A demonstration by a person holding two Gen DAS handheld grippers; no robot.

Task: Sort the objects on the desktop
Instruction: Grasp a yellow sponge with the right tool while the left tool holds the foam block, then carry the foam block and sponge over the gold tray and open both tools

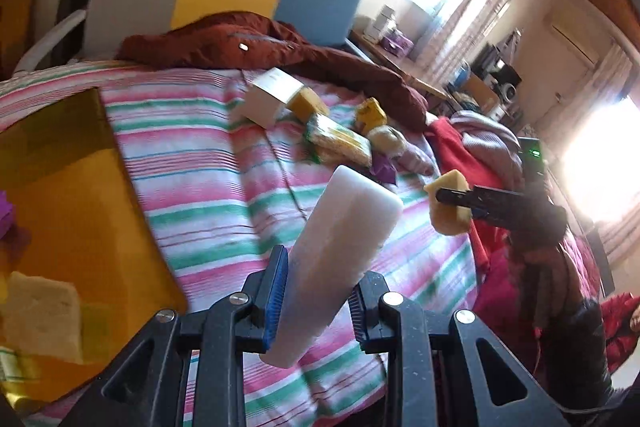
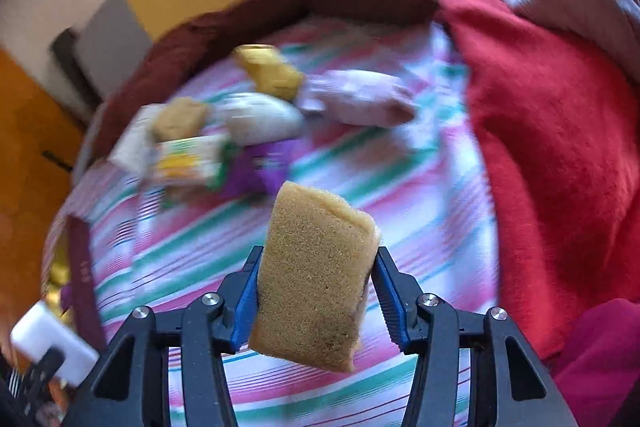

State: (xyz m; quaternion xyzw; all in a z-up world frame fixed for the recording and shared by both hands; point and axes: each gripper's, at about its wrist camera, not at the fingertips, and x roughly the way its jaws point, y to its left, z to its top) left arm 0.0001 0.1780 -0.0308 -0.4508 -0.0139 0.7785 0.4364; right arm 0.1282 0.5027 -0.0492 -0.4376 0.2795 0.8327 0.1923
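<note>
The left gripper (image 1: 316,295) pinches a tilted white block (image 1: 340,259) low, the right gripper (image 2: 316,291) squeezes a sponge (image 2: 312,279); either may slip onto the striped bedsheet (image 1: 208,163).

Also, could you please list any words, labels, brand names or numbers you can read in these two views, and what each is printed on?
None can be read.
Green and yellow packet: print too blurred.
White box: faint marks, illegible.
Dark maroon booklet: small marks, too blurred.
</note>
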